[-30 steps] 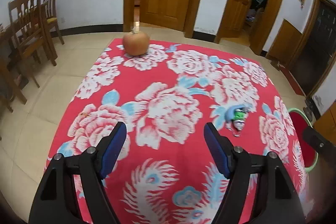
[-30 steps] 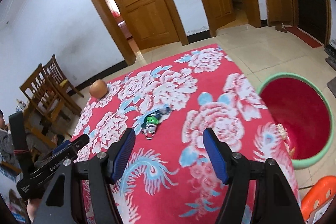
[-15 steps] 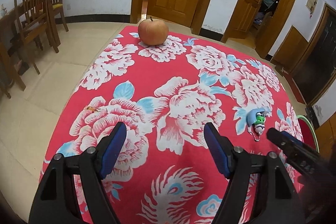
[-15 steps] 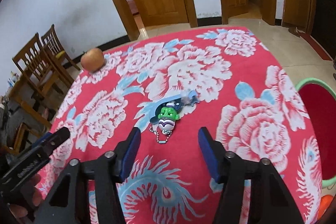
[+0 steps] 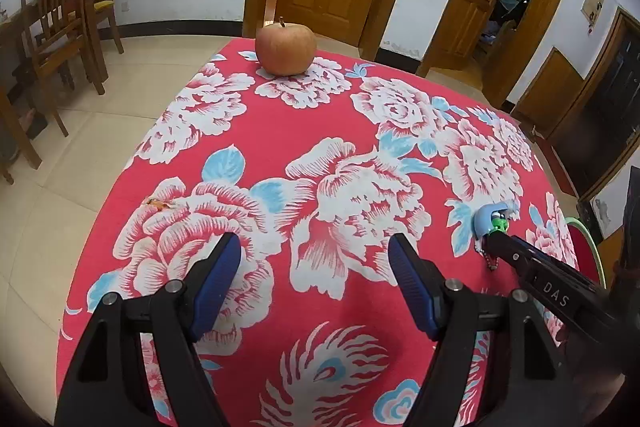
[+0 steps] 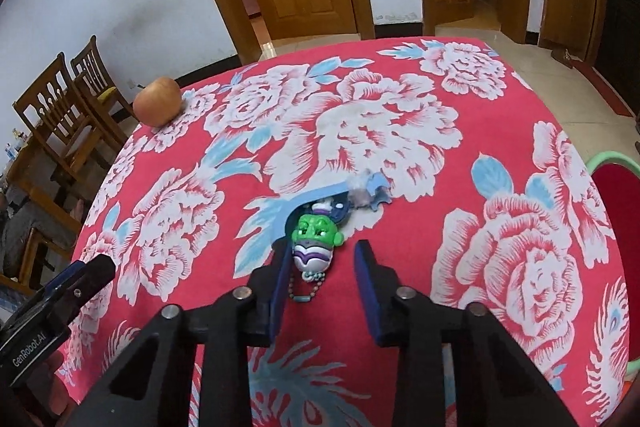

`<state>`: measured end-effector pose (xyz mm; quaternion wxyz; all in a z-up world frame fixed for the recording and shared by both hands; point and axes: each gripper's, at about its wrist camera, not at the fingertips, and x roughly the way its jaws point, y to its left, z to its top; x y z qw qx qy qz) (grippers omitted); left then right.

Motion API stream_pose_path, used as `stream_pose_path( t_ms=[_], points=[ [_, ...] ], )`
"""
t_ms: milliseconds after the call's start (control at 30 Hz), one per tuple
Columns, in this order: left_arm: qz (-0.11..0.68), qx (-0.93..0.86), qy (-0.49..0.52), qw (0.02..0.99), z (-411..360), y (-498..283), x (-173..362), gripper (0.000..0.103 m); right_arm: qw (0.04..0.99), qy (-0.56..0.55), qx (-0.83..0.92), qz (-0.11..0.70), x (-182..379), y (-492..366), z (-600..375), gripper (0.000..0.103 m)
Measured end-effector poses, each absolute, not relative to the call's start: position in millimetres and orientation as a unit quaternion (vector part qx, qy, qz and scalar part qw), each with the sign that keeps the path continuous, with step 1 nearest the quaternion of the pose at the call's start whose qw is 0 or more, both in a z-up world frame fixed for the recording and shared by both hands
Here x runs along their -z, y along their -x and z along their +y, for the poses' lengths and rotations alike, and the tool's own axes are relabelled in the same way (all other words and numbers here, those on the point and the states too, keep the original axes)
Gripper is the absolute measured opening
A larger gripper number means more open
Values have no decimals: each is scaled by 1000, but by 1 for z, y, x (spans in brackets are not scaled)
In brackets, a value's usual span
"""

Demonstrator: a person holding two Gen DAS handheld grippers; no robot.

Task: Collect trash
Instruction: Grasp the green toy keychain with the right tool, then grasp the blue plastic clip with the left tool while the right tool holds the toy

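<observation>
So my right tool point(image 6: 322, 259) has just been closing around the little green-headed toy keychain point(image 6: 316, 247) lying mid-counter point(image 6: 500, 131) on the flowered cloth, but the right pad isn't touching yet. Worry: the toy sits off toward the left pad, so it could twist or squirt out, and the bead chain point(image 6: 306, 291) may snag. Left tool point(image 5: 316, 279) hangs wide open, empty. Apple point(image 5: 286, 49) sits well apart.
</observation>
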<state>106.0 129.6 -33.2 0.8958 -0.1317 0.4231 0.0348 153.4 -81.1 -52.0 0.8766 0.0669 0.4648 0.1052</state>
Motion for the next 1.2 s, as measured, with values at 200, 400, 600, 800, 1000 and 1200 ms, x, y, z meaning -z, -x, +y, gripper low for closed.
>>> stream_pose_path(
  t_ms=[200,400,600,800,1000,1200],
  points=[
    [426,-36,126,895,127,-105,32,76,874,-79,-118,464,51,-149,-85,23],
    [427,-32,119,896,121,-105,30,76,882,-100,-119,444,36,-132,-104,23],
    [429,-19,108,896,107,-107,25,76,892,-127,-109,420,19,-112,-134,23],
    [430,4,83,899,85,-112,19,76,900,-156,-91,398,5,-91,-170,23],
    [430,32,53,901,55,-123,13,76,906,-176,-69,379,-5,-73,-203,23],
    [434,67,24,898,22,-137,13,76,907,-197,-49,369,-7,-60,-233,23]
  ],
)
